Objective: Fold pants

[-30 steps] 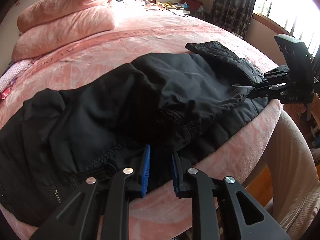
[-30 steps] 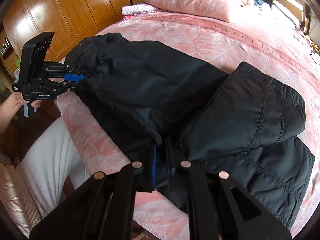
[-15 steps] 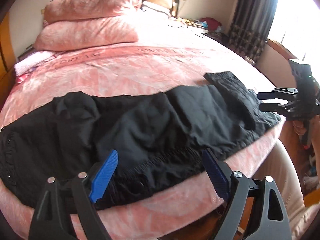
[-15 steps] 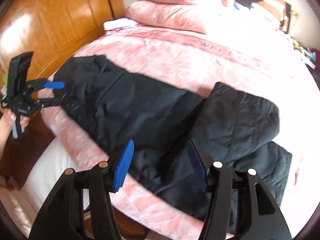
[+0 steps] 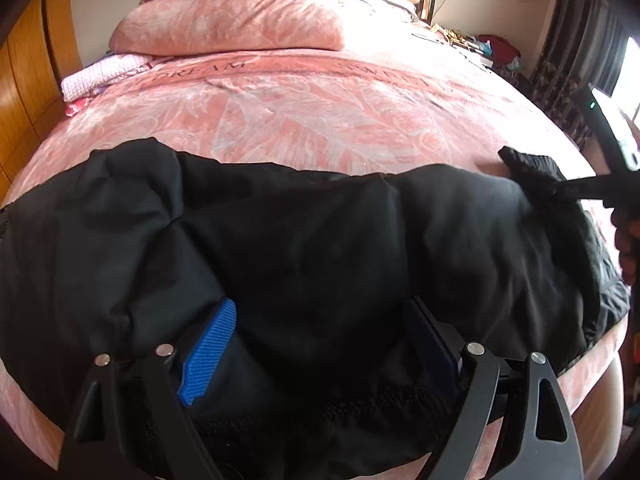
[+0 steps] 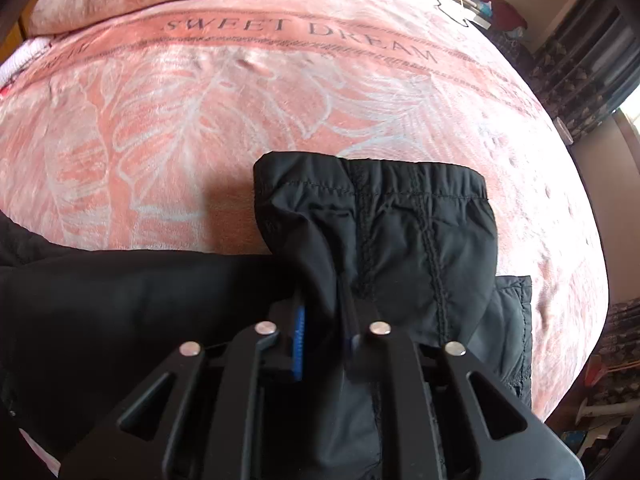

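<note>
pants (image 5: pixel 320 240): black, spread across near edge of bed (image 5: pixel 320 112), directly under & ahead of both grippers; waist end by left gripper, leg ends by right
left gripper (image 5: pixel 324 344): fingers wide apart, nothing clamped; fabric bunched between & over blue pads (image 5: pixel 208 352)
right gripper (image 6: pixel 324 332): clenched on pants leg cuff (image 6: pixel 380 216); cuff lifted, standing up ahead of fingers; 2nd leg end lies flat to its right
blanket (image 6: pixel 240 100): pink, leaf print, "SWEET DREAM" text beyond the cuff
pillows (image 5: pixel 236 20): pink, stacked, far ahead of left gripper
</note>
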`<state>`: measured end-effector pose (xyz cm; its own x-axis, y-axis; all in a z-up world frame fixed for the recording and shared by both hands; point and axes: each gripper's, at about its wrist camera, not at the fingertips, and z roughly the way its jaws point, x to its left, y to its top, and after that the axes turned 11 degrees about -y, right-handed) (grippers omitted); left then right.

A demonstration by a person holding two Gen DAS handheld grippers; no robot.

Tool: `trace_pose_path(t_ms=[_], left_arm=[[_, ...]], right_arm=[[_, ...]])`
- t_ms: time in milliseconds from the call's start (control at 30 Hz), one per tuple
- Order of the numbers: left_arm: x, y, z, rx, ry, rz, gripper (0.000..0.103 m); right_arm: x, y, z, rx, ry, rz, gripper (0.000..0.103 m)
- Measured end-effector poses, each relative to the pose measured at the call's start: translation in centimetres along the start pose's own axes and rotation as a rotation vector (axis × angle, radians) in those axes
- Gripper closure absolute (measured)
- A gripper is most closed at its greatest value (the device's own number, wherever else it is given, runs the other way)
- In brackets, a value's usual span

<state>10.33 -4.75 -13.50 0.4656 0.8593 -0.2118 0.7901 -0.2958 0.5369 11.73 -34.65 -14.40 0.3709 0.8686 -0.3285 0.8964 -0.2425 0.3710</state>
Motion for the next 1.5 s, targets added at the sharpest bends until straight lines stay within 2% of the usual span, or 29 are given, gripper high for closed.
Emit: trace_pose_path(t_ms=[100, 167, 300, 433, 500, 567, 633, 733, 833, 900, 967, 1033, 1233, 1400, 1433, 1500], left_arm=[[-0.3, -0.4, 0.2, 0.006, 0.018, 0.03, 0.016], [-0.2, -0.6, 0.2, -0.001, 0.014, 0.023, 0.016], [-0.2, -0.7, -0.1, -0.013, 0.019, 0.008, 0.016], [-0.9, -0.6, -0.7, -0.02, 0.003, -0.046, 0.017], [-1.7, -0.7, -1.4, -0.042, -0.014, -0.07, 0.017], [-2.8, -0.8, -2.0, -0.06, -0.029, -0.076, 0.017], [-4.0, -0.7, -2.4, -0.071, -0.046, -0.072, 0.017], [-5.5, -0.7, -2.7, -0.072, -0.093, -0.069, 0.016], [-7.4, -0.7, -2.5, -0.06, -0.138, -0.05, 0.016], [-8.7, -0.7, -2.3, -0.055, -0.163, -0.029, 0.017], [-9.9, -0.7, -1.9, -0.044, -0.181, -0.005, 0.016], [-11.0, -0.8, -1.3, -0.032, -0.188, 0.019, 0.016], [-12.0, -1.6, 0.5, 0.015, -0.201, 0.028, 0.016], [-11.8, -2.2, 2.0, 0.041, -0.194, 0.024, 0.016], [-11.8, -2.3, 1.9, 0.041, -0.19, 0.03, 0.016], [-11.7, -2.3, 1.4, 0.035, -0.193, 0.029, 0.016]], right_arm=[[-3.6, -0.8, -2.4, -0.057, 0.092, 0.088, 0.096], [-6.8, -2.6, -4.3, -0.098, 0.159, 0.163, 0.096], [-12.5, -6.8, -5.6, -0.095, 0.206, 0.289, 0.095], [-16.8, -10.7, -3.9, -0.022, 0.198, 0.35, 0.092], [-17.6, -12.7, -2.9, 0.025, 0.172, 0.339, 0.083], [-17.6, -14.5, -2.2, 0.043, 0.113, 0.314, 0.064], [-18.0, -15.8, -1.4, 0.061, 0.073, 0.287, 0.063], [-19.8, -17.3, -0.9, 0.065, 0.157, 0.345, 0.062], [-22.2, -17.9, -0.3, 0.08, 0.32, 0.456, 0.059], [-23.2, -17.8, 0.7, 0.118, 0.41, 0.528, 0.064], [-23.6, -17.5, 1.5, 0.136, 0.412, 0.544, 0.088], [-23.6, -17.5, 1.7, 0.143, 0.461, 0.56, 0.098], [-24.1, -18.2, -1.3, 0.11, 0.445, 0.511, 0.099], [-22.8, -19.0, 0.9, 0.155, 0.375, 0.431, 0.091], [-22.7, -19.0, 0.5, 0.136, 0.363, 0.416, 0.088], [-22.8, -18.8, -0.8, 0.1, 0.308, 0.396, 0.072]])
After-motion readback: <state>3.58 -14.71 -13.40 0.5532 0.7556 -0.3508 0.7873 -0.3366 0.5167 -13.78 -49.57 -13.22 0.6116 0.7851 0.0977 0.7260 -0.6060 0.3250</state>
